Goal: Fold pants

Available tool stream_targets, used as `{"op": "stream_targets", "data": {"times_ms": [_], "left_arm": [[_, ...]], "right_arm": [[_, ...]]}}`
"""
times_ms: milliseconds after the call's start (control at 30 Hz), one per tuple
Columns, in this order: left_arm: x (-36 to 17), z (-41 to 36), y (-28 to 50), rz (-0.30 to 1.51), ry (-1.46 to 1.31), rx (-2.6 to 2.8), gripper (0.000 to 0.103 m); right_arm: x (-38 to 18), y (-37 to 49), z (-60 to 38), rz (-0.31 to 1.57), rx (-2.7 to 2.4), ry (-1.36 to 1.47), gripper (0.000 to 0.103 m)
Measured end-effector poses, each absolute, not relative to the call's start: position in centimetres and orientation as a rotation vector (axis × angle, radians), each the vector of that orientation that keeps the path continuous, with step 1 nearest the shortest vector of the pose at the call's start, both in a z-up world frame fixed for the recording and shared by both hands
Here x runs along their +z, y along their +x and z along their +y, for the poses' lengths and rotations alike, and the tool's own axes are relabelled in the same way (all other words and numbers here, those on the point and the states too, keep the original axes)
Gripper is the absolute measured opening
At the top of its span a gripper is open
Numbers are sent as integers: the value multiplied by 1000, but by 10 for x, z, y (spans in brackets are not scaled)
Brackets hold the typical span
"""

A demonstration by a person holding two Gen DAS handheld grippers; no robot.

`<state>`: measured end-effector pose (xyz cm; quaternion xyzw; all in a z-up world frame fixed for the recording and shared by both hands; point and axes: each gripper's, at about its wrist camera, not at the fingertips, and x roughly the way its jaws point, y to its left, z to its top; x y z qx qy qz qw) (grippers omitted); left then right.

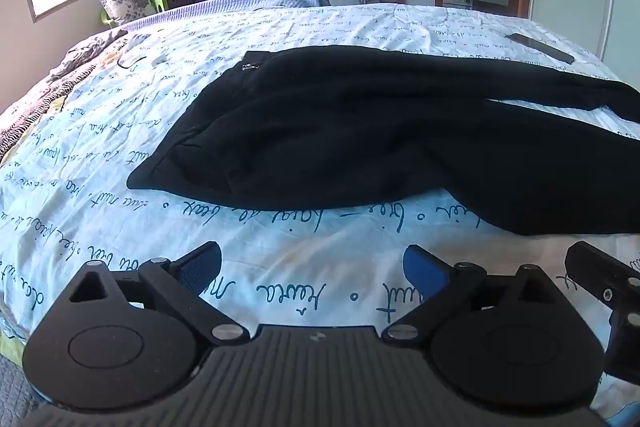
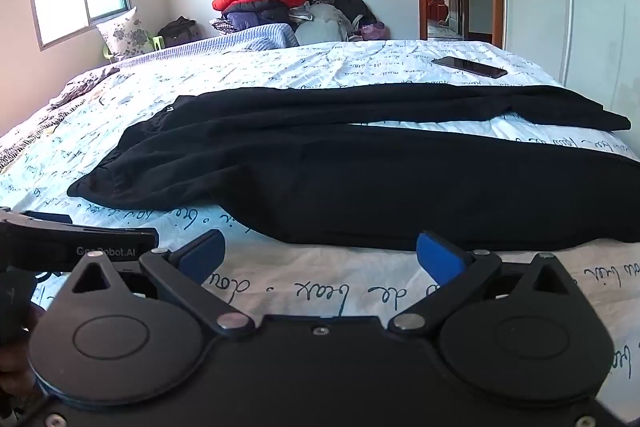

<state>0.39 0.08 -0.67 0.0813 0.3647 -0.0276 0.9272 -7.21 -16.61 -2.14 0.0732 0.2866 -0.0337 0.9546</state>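
Black pants (image 1: 360,131) lie spread flat on the bed, waistband to the left and the two legs running off to the right; they also show in the right wrist view (image 2: 360,171). My left gripper (image 1: 312,267) is open and empty, low over the sheet just in front of the pants' near edge. My right gripper (image 2: 320,257) is open and empty, also just short of the near leg. The right gripper's body shows at the right edge of the left wrist view (image 1: 600,279); the left gripper's body shows at the left of the right wrist view (image 2: 80,239).
The bed has a white sheet with blue handwriting (image 1: 280,291). A dark phone (image 2: 468,67) lies on the sheet beyond the pants at the right. A pile of clothes (image 2: 272,3) and a floral pillow (image 2: 124,35) sit at the far side. A white wardrobe (image 2: 580,7) stands to the right.
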Motion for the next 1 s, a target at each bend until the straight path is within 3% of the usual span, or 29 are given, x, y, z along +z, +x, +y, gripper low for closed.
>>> {"op": "stream_targets", "data": {"times_ms": [1000], "left_arm": [[-12, 0, 5, 762, 174, -54, 99]], "right_arm": [[-23, -73, -165, 589, -59, 152, 103]]}}
